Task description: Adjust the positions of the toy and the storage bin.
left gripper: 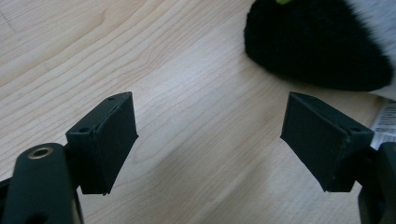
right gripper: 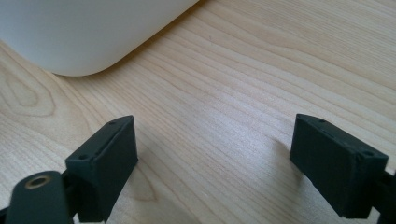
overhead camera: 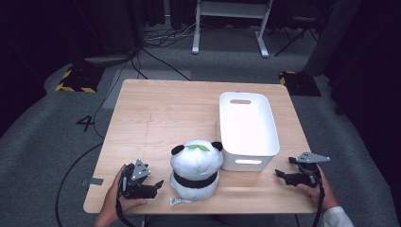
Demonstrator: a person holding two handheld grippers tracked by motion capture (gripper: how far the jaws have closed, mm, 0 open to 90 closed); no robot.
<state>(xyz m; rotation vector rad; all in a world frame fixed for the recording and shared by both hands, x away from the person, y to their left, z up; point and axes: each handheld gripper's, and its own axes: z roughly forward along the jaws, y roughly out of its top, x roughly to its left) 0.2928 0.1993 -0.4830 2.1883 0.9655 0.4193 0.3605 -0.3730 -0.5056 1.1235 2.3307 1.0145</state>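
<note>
A plush panda (overhead camera: 196,170), white with black ears, a black band and a green leaf on its head, sits at the front middle of the wooden table (overhead camera: 161,113). To its right stands an empty white bin (overhead camera: 247,130). My left gripper (overhead camera: 153,185) rests on the table just left of the panda, open, with nothing between its jaws. In the left gripper view (left gripper: 210,140) a black part of the panda (left gripper: 317,51) lies ahead at the upper right. My right gripper (overhead camera: 283,171) is open near the bin's front right corner (right gripper: 79,37), over bare wood (right gripper: 215,140).
A white tag (overhead camera: 178,201) sticks out under the panda at the table's front edge. Beyond the table are grey carpet, cables, a white desk frame (overhead camera: 231,19) and yellow-black floor markers (overhead camera: 75,78). Bare wood spans the table's left and far parts.
</note>
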